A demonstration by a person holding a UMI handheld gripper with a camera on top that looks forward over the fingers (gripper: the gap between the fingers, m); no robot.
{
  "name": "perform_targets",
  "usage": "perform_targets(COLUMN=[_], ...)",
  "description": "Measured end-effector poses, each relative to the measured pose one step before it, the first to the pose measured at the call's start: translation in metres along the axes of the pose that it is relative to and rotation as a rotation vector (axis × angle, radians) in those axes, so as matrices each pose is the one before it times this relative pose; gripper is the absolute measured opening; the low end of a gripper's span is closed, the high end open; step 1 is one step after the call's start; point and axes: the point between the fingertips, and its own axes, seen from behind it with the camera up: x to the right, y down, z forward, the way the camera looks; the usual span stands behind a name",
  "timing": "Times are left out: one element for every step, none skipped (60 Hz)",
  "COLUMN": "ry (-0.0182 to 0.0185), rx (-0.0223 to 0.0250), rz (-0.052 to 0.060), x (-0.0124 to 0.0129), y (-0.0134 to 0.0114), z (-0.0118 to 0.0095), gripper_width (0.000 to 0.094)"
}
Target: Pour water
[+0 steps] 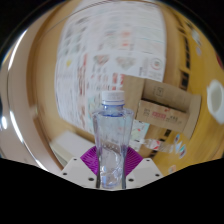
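A clear plastic water bottle (111,135) with a pale cap stands upright between my fingers. My gripper (111,165) is shut on the bottle, with the purple pads (89,159) pressing on its lower body from both sides. The bottle is held up in the air, well above the surfaces behind it. The bottom of the bottle is hidden by the gripper's body. I see no cup or other vessel.
A cardboard box (166,105) sits behind the bottle to the right. A wall with a large printed poster (105,50) fills the background. A pale surface (70,145) lies low on the left, behind the fingers.
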Motion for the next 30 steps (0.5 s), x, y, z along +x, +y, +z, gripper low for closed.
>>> perform_targets(ry=[-0.01708, -0.01674, -0.01250, -0.01713, -0.01351, -0.01363, -0.01198, -0.00930, -0.00750, -0.00793, -0.00549, -0.01004, -0.00562, -0.00189, -0.00108, -0.00198, -0.00204, -0.00134, 0.00406, 0.00257, 0.00023, -0.00188, -0.00430, -0.00082, 0.00339, 0.00481, 0.00356, 0.00497, 0.00086, 0.00174], rx=[0.01826, 0.01890, 0.02339, 0.01849, 0.01953, 0.01993, 0.01873, 0.01892, 0.01932, 0.01817, 0.01937, 0.01069, 0.01332, 0.01315, 0.01039, 0.00827, 0.00785, 0.01015, 0.01653, 0.01307, 0.01082, 0.00663, 0.00624, 0.00655, 0.00522, 0.00219, -0.00076, 0.00437, -0.00065, -0.00013], rz=[0.0619, 0.0604, 0.0601, 0.0579, 0.0548, 0.0533, 0.0504, 0.0496, 0.0467, 0.0451, 0.0423, 0.0404, 0.0375, 0.0343, 0.0309, 0.0277, 0.0264, 0.0233, 0.0195, 0.0225, 0.0235, 0.0226, 0.0193, 0.0123, 0.0069, 0.0028, 0.0007, -0.0019, 0.0029, 0.0028], x=[0.00113, 0.00169, -0.00176, 0.00439, 0.00233, 0.00231, 0.00249, 0.00293, 0.00312, 0.00296, 0.00008, 0.00204, 0.00269, 0.00371, 0.00335, 0.00323, 0.00321, 0.00313, 0.00214, 0.00338, 0.00305, 0.00140, 0.00157, 0.00162, 0.00193, 0.00241, 0.00196, -0.00052, 0.00035, -0.00008], y=[-0.00934, -0.00900, -0.00449, -0.00983, -0.00921, -0.00913, -0.00901, -0.00849, -0.00849, -0.00848, -0.00333, -0.00852, -0.00714, -0.00669, -0.00589, -0.00536, -0.00560, -0.00540, -0.00154, -0.00625, -0.00594, -0.00612, -0.00487, -0.00440, -0.00345, -0.00288, -0.00128, 0.00145, -0.00083, -0.00072], z=[0.00104, 0.00074, -0.00173, 0.00105, 0.00065, 0.00049, -0.00025, -0.00054, -0.00065, -0.00066, -0.00546, 0.00103, -0.00044, -0.00012, -0.00075, -0.00062, -0.00073, -0.00075, -0.00555, -0.00019, -0.00013, 0.00043, -0.00069, -0.00062, -0.00052, -0.00041, -0.00013, -0.00346, 0.00017, 0.00201], gripper_width=[0.0275, 0.0276, 0.0277, 0.0276, 0.0276, 0.0276, 0.0273, 0.0273, 0.0273, 0.0275, 0.0276, 0.0275, 0.0274, 0.0275, 0.0274, 0.0274, 0.0274, 0.0275, 0.0274, 0.0273, 0.0274, 0.0274, 0.0275, 0.0275, 0.0274, 0.0274, 0.0274, 0.0272, 0.0274, 0.0274])
